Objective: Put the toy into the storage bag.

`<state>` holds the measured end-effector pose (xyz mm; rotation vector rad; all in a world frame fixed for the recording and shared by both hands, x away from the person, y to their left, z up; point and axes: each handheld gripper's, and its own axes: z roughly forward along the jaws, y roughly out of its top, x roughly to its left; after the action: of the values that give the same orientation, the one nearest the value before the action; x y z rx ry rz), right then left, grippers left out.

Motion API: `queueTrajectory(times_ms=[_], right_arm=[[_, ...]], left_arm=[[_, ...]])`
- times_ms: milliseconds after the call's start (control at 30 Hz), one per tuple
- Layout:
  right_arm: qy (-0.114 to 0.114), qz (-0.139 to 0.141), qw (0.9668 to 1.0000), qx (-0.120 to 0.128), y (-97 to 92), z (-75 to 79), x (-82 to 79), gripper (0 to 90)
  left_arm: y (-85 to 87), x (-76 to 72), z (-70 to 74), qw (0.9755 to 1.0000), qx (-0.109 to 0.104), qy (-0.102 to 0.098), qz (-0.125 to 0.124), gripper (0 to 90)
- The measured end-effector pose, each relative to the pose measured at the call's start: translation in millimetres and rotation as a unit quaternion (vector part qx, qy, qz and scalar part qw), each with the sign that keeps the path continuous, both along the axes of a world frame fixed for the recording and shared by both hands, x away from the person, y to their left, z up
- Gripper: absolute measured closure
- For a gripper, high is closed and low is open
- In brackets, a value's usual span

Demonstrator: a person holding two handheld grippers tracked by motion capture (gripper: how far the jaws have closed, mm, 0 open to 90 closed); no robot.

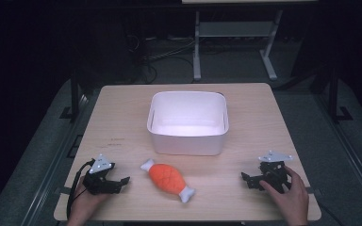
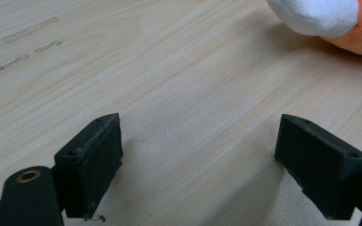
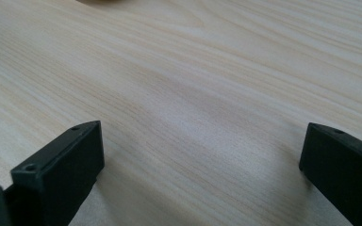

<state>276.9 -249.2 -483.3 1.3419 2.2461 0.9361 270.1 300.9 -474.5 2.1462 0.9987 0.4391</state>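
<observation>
An orange plush toy with white ends lies near the tabletop's front edge, before a white bin, its long axis running from back-left to front-right. The left tongs, jaws wide and empty, sit nearer its white back-left end than the right tongs, likewise spread and empty.
</observation>
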Motion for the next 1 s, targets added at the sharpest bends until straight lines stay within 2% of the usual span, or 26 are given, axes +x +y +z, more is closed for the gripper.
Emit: queueTrajectory(times_ms=[200, 333, 500, 567, 667, 700, 833, 1000], right_arm=[[0.001, 0.0, 1.0, 0.0, 0.0, 0.1, 0.0, 0.0], [0.0, 0.0, 1.0, 0.0, 0.0, 0.1, 0.0, 0.0], [0.0, 0.0, 1.0, 0.0, 0.0, 0.0, 0.0, 0.0], [0.0, 0.0, 1.0, 0.0, 0.0, 0.1, 0.0, 0.0], [0.0, 0.0, 1.0, 0.0, 0.0, 0.0, 0.0, 0.0], [0.0, 0.0, 1.0, 0.0, 0.0, 0.0, 0.0, 0.0], [0.0, 0.0, 1.0, 0.0, 0.0, 0.0, 0.1, 0.0], [0.0, 0.0, 1.0, 0.0, 0.1, 0.0, 0.2, 0.0]], left_arm=[[1.3, -1.3, 1.3, 1.0, -0.002, -0.005, -0.007, 28.7], [-0.4, -2.8, 5.3, 0.9998, 0.01, -0.009, -0.012, 39.5], [-3.3, -6.1, 12.1, 0.9995, 0.0, -0.006, -0.03, 53.5], [-5.6, -7.8, 14.8, 0.9994, -0.006, -0.005, -0.034, 56.1], [-8.0, -8.1, 20.5, 0.9991, -0.011, -0.005, -0.04, 72.2], [-9.1, -6.6, 24.5, 0.9987, -0.018, -0.005, -0.047, 75.7], [-13.3, -2.6, 28.8, 0.9981, -0.024, 0.001, -0.056, 87.0], [-18.4, 2.2, 32.2, 0.9981, -0.02, 0.002, -0.059, 89.8]])
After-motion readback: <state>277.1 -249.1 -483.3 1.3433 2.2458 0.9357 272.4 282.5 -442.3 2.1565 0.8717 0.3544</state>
